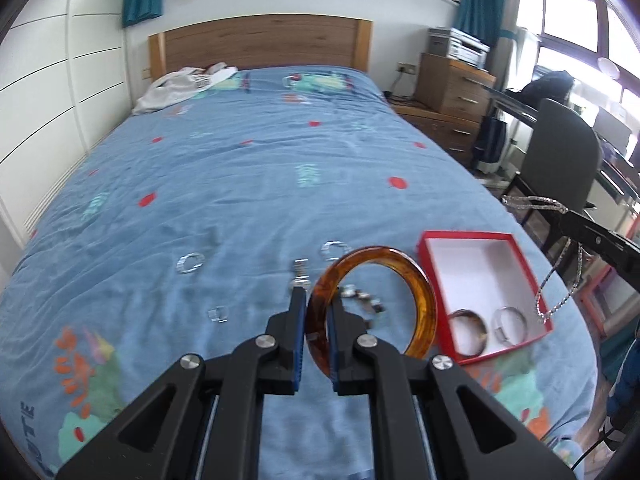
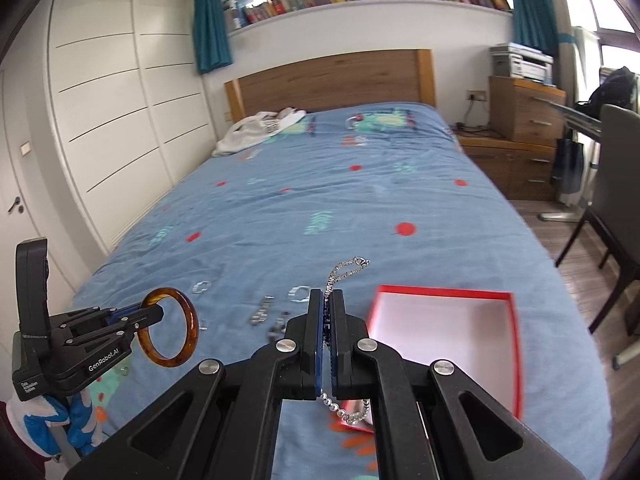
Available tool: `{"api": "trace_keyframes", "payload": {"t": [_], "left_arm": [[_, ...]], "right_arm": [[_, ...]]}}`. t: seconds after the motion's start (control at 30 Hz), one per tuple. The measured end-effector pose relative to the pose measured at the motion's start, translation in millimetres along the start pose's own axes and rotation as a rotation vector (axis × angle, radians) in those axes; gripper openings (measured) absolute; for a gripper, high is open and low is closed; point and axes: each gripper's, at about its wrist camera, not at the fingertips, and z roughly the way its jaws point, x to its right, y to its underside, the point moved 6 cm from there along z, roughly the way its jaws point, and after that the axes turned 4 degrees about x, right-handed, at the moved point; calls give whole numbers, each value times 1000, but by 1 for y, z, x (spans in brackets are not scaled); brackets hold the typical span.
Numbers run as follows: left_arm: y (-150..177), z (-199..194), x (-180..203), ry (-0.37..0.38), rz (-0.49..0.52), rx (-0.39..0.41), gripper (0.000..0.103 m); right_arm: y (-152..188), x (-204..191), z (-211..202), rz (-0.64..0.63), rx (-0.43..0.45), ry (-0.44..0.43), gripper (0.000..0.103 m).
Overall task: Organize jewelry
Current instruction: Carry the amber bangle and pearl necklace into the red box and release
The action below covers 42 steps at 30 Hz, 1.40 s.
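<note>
Amber bangle [image 1: 370, 304] is clamped in the left tongs [image 1: 316, 300]; the right tongs [image 2: 326, 300] pinch one silver chain [image 2: 346, 268]. Two bangles [image 1: 468, 330] lie in one red box [image 1: 468, 236] on the bed [image 1: 240, 184].

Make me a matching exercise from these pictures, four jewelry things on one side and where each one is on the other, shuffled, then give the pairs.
Things:
1. amber bangle
2. silver chain
3. two bracelets
4. clear rings

Places:
A. lying loose on the blue bedspread
B. inside the red box
C. clamped in the left gripper
D. clamped in the right gripper

Pairs: 1-C, 2-D, 3-B, 4-A
</note>
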Motion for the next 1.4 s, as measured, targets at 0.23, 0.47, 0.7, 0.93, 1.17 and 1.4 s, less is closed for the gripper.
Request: {"api": "trace_keyframes", "payload": {"t": [0.23,0.47,0.7,0.93,1.17,1.4], "left_arm": [[-10,44,90,82,57,-36,9],[2,109,153,116,93,-119,9],[20,167,191,113,150,-178,9],[38,198,192,95,164,-215,9],[42,212,187,81,146,-221,9],[46,212,188,79,152,-209,13]], "right_arm": [[9,72,3,33,-18,84,3],[41,128,40,80,-90,123,3],[75,161,77,93,-164,135,3],[95,184,100,88,-209,157,3],[100,189,115,43,-239,163,3],[105,185,122,-27,-260,163,3]]}}
